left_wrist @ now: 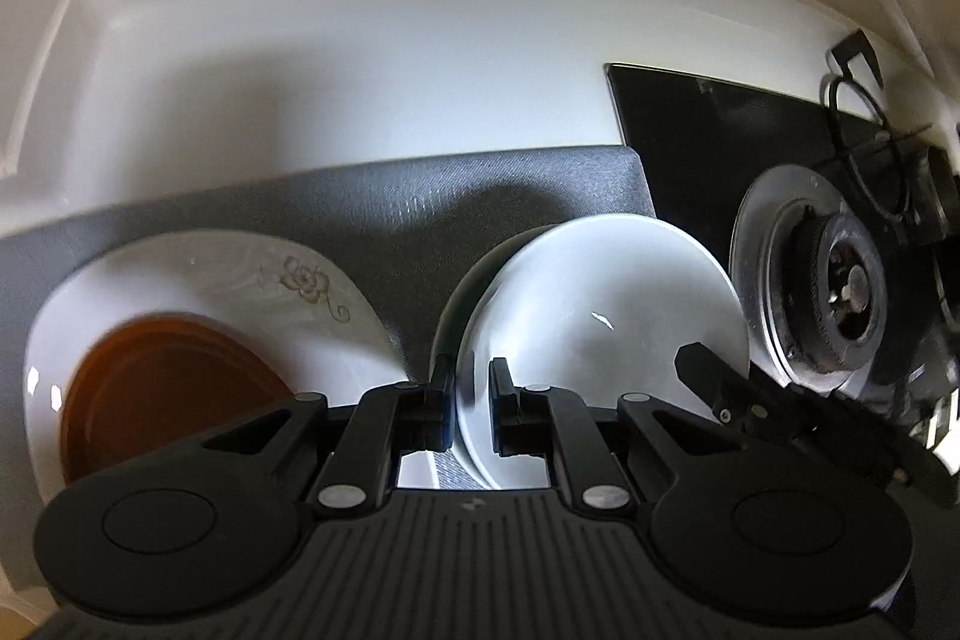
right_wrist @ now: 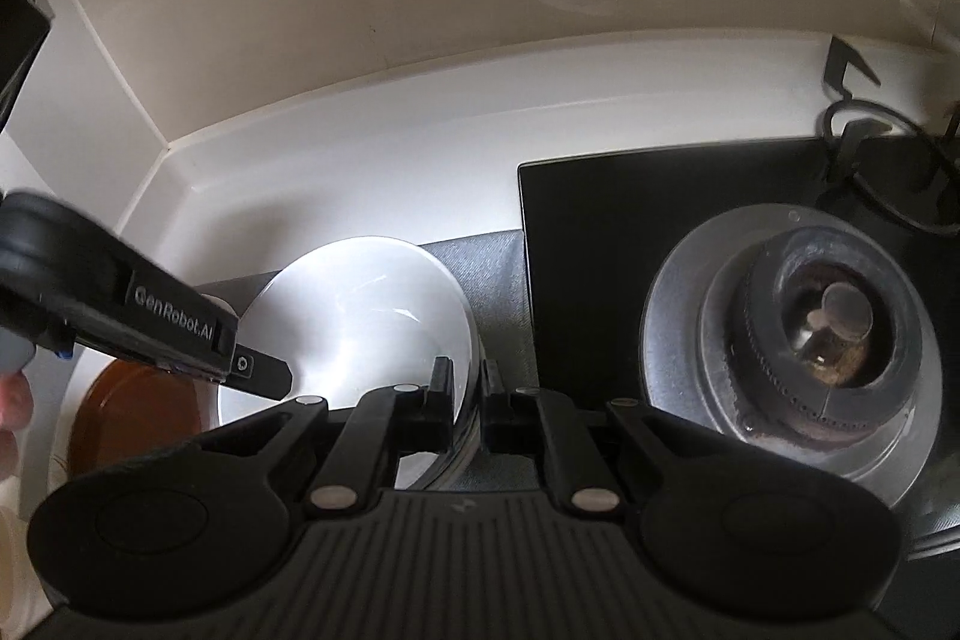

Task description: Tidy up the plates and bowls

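Both grippers pinch the same white bowl [left_wrist: 600, 316]: we see the left gripper [left_wrist: 471, 388] closed on its rim at lower centre of the left wrist view, and the right gripper [right_wrist: 465, 391] closed on the opposite rim at lower centre of the right wrist view, fingers nearly together with only the thin wall between them. The bowl sits low over the grey mat [left_wrist: 372, 202], just beside the flowered white plate [left_wrist: 240, 274] that carries an amber dish [left_wrist: 162, 388] at lower left, with the gas burner [right_wrist: 810, 334] on the black hob at right. We judge the main risk to be a slip: the glazed rim is smooth, and if one hand pulls or twists against the other, the bowl could tip out of a pinch and knock the plate's edge or chip. A second rim line shows under the bowl in the right wrist view, so there may be a stack, and a lower piece could be left behind or dragged. We cannot tell whether the bowl's foot touches the mat; the gripper bodies hide its near edge, and the amber dish is partly cut off.
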The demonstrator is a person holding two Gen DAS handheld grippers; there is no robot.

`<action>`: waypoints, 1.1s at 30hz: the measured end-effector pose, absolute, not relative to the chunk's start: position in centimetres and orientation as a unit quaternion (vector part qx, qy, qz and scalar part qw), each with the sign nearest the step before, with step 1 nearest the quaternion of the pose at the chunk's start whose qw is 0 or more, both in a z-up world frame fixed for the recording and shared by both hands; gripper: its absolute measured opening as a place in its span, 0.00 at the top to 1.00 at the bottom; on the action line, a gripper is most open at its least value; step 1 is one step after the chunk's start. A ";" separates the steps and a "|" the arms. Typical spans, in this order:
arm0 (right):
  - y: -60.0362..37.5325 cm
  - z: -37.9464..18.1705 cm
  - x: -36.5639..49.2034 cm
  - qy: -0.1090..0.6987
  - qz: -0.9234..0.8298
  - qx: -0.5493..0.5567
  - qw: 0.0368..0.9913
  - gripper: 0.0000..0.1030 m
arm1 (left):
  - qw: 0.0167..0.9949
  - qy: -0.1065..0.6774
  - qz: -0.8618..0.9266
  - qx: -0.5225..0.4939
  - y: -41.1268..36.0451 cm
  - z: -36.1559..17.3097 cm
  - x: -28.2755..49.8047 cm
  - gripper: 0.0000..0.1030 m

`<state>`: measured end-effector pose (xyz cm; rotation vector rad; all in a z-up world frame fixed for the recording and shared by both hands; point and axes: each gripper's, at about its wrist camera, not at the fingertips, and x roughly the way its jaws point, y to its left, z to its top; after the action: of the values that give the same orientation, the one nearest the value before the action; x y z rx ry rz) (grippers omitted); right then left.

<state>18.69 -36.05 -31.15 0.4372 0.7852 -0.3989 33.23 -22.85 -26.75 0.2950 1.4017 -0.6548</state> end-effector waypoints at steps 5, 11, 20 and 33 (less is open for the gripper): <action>-36.5 -31.4 18.2 0.357 -0.198 0.233 0.883 0.95 | 0.672 0.681 -0.288 0.036 -20.0 -27.6 35.1 0.90; -36.2 -31.5 18.4 0.355 -0.196 0.210 0.890 0.96 | 0.659 0.701 -0.273 -0.023 -17.9 -27.2 35.3 0.90; -36.4 -31.1 17.8 0.361 -0.192 0.224 0.885 0.95 | 0.685 0.668 -0.289 0.022 -18.6 -26.5 34.3 0.89; -38.9 -32.8 14.6 0.352 -0.160 0.384 0.839 0.64 | 0.727 0.598 -0.309 0.138 -22.0 -26.3 33.8 0.86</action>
<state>14.55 -38.91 -32.81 0.8113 0.7438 -0.3391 33.79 -21.99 -26.27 0.3053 1.3178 -0.6815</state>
